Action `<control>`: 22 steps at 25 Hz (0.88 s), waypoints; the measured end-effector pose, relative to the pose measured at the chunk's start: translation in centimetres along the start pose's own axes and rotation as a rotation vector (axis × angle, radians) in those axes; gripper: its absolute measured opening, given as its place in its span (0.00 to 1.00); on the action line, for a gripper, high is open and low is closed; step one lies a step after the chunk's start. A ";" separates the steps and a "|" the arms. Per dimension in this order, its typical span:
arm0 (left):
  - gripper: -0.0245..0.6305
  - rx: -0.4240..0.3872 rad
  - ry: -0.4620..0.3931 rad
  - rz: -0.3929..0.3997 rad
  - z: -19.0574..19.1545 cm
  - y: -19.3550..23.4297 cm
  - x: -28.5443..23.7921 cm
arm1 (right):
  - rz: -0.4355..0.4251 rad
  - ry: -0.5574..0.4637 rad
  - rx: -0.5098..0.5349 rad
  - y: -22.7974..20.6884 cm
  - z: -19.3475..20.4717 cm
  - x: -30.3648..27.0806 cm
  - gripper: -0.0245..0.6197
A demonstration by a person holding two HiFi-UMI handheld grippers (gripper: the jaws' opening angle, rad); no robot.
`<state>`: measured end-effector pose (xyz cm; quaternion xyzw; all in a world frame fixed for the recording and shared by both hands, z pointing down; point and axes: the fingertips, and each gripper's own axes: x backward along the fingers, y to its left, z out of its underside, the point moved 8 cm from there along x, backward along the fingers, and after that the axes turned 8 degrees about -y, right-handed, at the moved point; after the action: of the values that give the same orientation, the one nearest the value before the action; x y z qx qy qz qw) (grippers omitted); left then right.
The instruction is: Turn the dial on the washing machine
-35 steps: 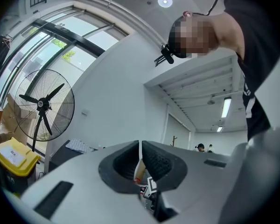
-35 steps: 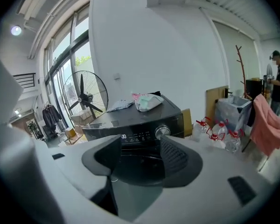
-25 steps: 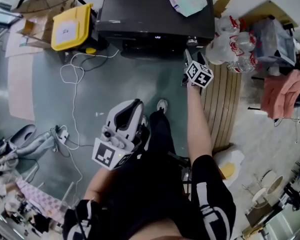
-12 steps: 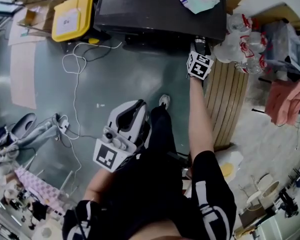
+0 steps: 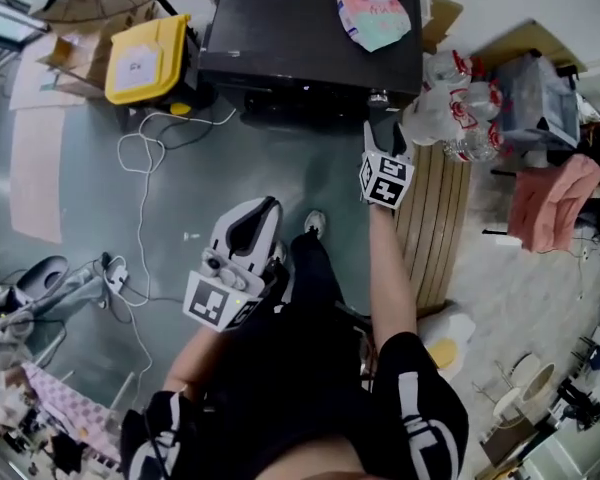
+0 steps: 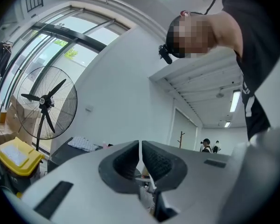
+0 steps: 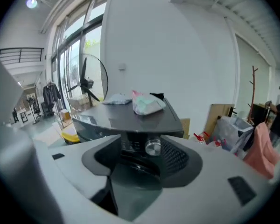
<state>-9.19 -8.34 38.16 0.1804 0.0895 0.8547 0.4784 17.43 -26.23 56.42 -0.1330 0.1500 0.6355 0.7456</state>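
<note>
Right hand-held gripper [image 5: 380, 133], released, empty, jaws just narrowed slightly, is short of the dial [image 7: 152, 147]; closing off-centre could slip. Left hand-held gripper [image 6: 140, 148] clenched, empty.

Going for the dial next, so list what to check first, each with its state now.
1. Right hand-held gripper open: ok; its jaws have just closed slightly, nothing held.
2. Dial in line ahead, framed by those jaws: ok.
3. Pads on the dial: not ok, well short of it.
4. Left hand-held gripper shut, empty, held aside: ok.
5. Dial's present setting: cannot tell.
</note>
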 end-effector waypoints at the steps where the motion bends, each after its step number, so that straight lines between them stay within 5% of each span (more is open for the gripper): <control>1: 0.09 -0.010 -0.001 0.007 -0.8 -0.2 0.4 | -0.017 -0.028 -0.016 0.7 -1.8 2.7 0.46; 9: 0.09 -0.097 -0.047 0.055 -6.4 -1.5 3.5 | -0.136 -0.327 -0.103 6.2 -11.9 23.0 0.10; 22: 0.09 -0.083 -0.063 0.080 -6.8 -3.4 5.2 | -0.181 -0.341 -0.113 8.6 -11.3 29.6 0.08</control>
<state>-11.61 -2.02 31.99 0.1905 0.0318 0.8701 0.4535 12.68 -2.44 34.36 -0.0779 -0.0269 0.5867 0.8056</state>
